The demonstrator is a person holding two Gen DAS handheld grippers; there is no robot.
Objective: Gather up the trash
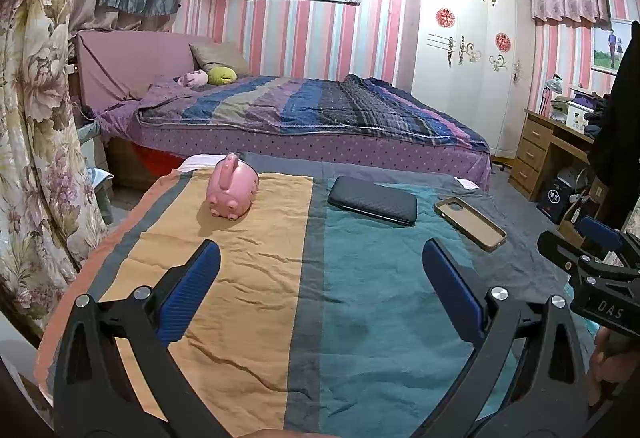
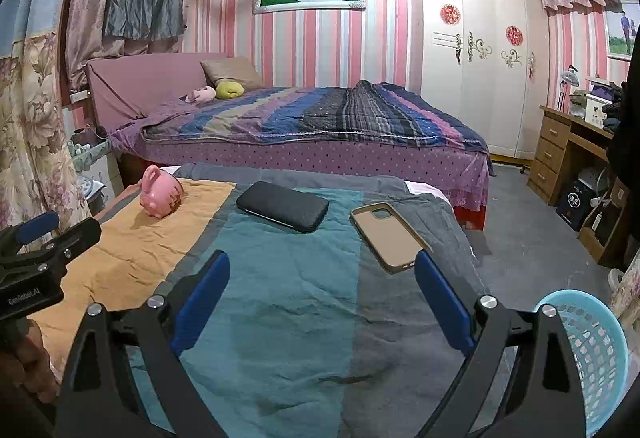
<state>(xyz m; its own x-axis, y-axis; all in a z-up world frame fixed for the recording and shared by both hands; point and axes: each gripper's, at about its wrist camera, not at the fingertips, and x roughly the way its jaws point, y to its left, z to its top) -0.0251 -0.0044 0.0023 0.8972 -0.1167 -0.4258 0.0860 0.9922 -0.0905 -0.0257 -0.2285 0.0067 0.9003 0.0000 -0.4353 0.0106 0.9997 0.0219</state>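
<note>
Nothing has been collected: the pig toy (image 1: 232, 187), black case (image 1: 373, 200) and phone cover (image 2: 388, 234) lie untouched, the basket (image 2: 596, 350) looks empty, and both grippers' fingers (image 1: 192, 290) are spread, grasping nothing.

Left hand-held gripper (image 1: 320, 286) and right hand-held gripper (image 2: 322, 296) hover side by side, level, jaws spread wide, both holding nothing

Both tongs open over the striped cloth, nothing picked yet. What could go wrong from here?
1. Nothing here looks plainly like trash: the pink pig, black case and phone case may be keepers wrongly binned.
2. The phone case lies flat on the wrinkled cloth; the right tongs may pinch fabric with it.
3. The blue basket sits low beside the table's right edge, so a drop could miss.
</note>
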